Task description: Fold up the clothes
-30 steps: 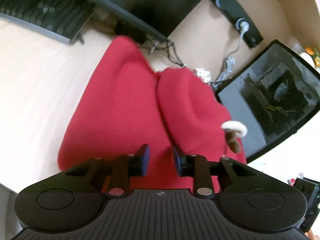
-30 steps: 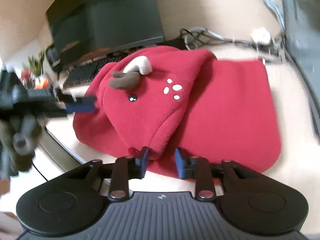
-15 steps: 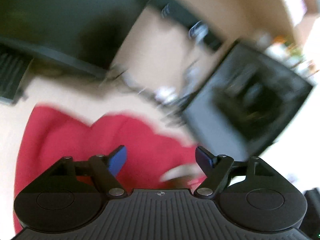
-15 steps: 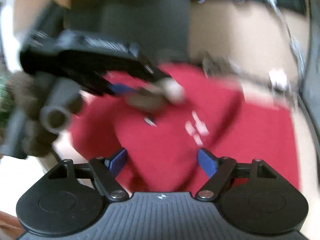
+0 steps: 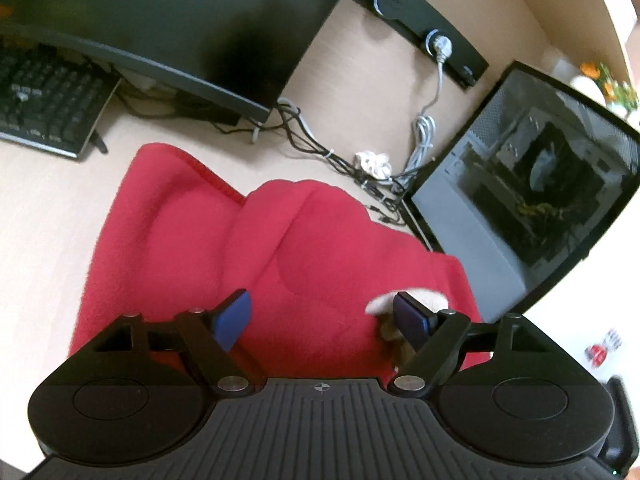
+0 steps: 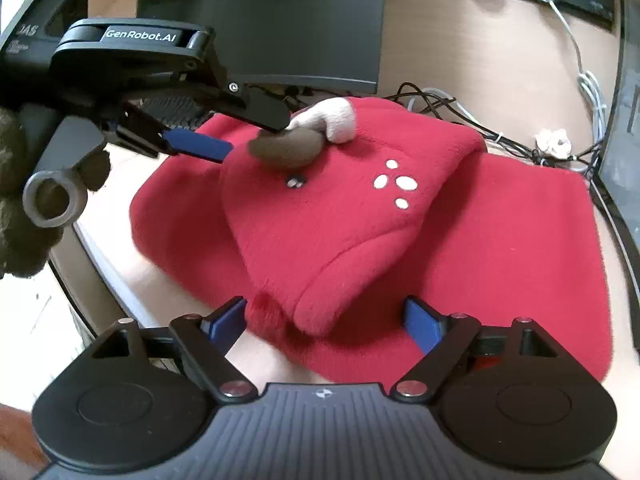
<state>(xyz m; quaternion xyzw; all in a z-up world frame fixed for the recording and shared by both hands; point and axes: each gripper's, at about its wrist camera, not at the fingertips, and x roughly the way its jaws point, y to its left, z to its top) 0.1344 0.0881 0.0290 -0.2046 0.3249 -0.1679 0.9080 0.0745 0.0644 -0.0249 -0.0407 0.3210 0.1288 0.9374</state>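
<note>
A red fleece hooded garment (image 6: 460,248) lies folded flat on the pale wooden desk, its hood (image 6: 336,216) laid over the body. The hood bears a brown ear (image 6: 286,151), a cream horn (image 6: 334,118), a small dark eye and white spots.

The left black two-finger gripper with blue pads (image 5: 322,316) tilted downward, its jaws spread wide after just having been opening, nothing pinched between them. Seen from the right wrist, it (image 6: 240,132) reached in from ten o'clock, borne by a hand in a dark fuzzy glove (image 6: 16,200). The right black two-finger gripper with blue pads (image 6: 324,320) also tilted down, its jaws likewise just opened wide, pads pressing nothing.
</note>
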